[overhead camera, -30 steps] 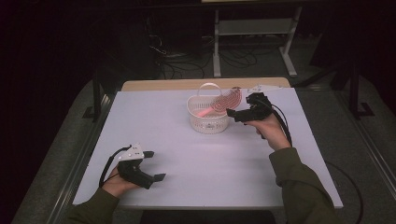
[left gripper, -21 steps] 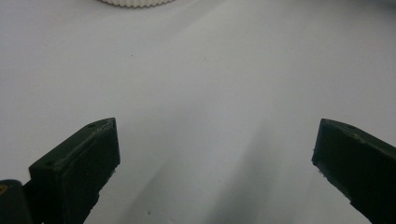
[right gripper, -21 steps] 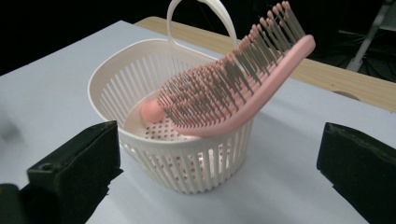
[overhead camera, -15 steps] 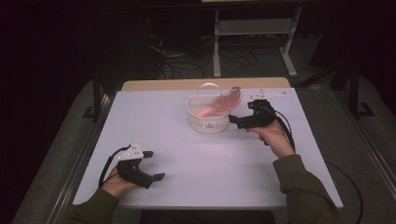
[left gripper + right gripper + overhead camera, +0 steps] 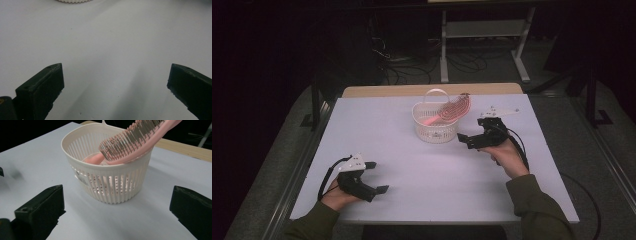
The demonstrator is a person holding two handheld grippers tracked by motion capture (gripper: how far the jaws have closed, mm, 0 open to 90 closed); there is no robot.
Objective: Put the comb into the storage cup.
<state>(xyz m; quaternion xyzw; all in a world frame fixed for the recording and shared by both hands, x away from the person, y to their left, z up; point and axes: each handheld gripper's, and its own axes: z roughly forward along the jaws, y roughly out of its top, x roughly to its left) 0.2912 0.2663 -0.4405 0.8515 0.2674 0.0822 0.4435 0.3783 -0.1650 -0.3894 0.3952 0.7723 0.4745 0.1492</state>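
Note:
A white slotted basket point(image 5: 435, 125) stands at the back middle of the white table point(image 5: 437, 195). A pink hairbrush point(image 5: 453, 110) lies in it, with its handle down inside and its bristled head leaning out over the right rim. My right gripper point(image 5: 464, 141) is open just right of the basket, and nothing is between its jaws. In the right gripper view the basket point(image 5: 110, 185) and hairbrush point(image 5: 135, 142) sit close ahead of the right gripper point(image 5: 117, 207). My left gripper point(image 5: 377, 176) rests open at the front left. In its own view the left gripper point(image 5: 115, 85) frames bare tabletop.
A strip of wooden tabletop point(image 5: 382, 91) shows behind the white surface. Past the table stand a metal shelf frame point(image 5: 484, 30) and floor cables point(image 5: 407, 70) in a dark room. The basket's base point(image 5: 72, 1) shows at the top edge of the left gripper view.
My right gripper has drawn back from the brush head, down and toward the person, and now sits beside the basket. The brush stays in the basket. The left gripper has not moved.

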